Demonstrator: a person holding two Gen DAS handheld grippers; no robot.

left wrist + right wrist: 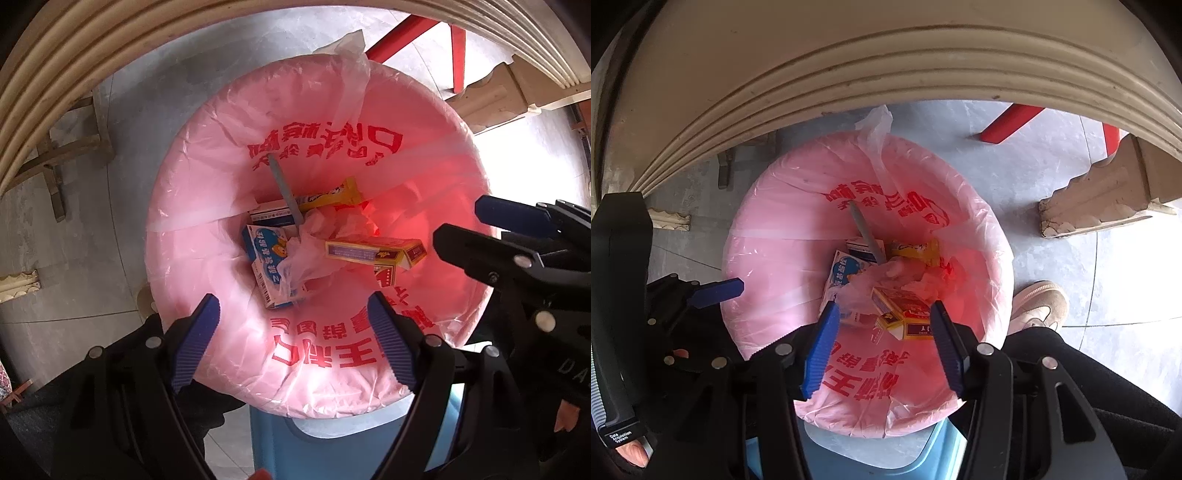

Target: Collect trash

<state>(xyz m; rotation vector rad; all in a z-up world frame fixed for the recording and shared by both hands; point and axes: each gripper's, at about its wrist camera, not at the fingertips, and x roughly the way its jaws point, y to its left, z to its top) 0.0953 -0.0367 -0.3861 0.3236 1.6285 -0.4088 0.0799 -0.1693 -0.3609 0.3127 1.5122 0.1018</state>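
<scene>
Shoe beside pink-lined bin, right wrist view only

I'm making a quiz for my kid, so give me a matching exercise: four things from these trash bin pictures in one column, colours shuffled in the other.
1. bin liner
2. slim stick
3. stool
4. carton nearest the right tongs

a. yellow and red
b. grey-blue
c. pink
d. light blue

Pairs: 1-c, 2-b, 3-d, 4-a

boxes, a wrapper and a stick lie in the lined bin beside the table.
</scene>
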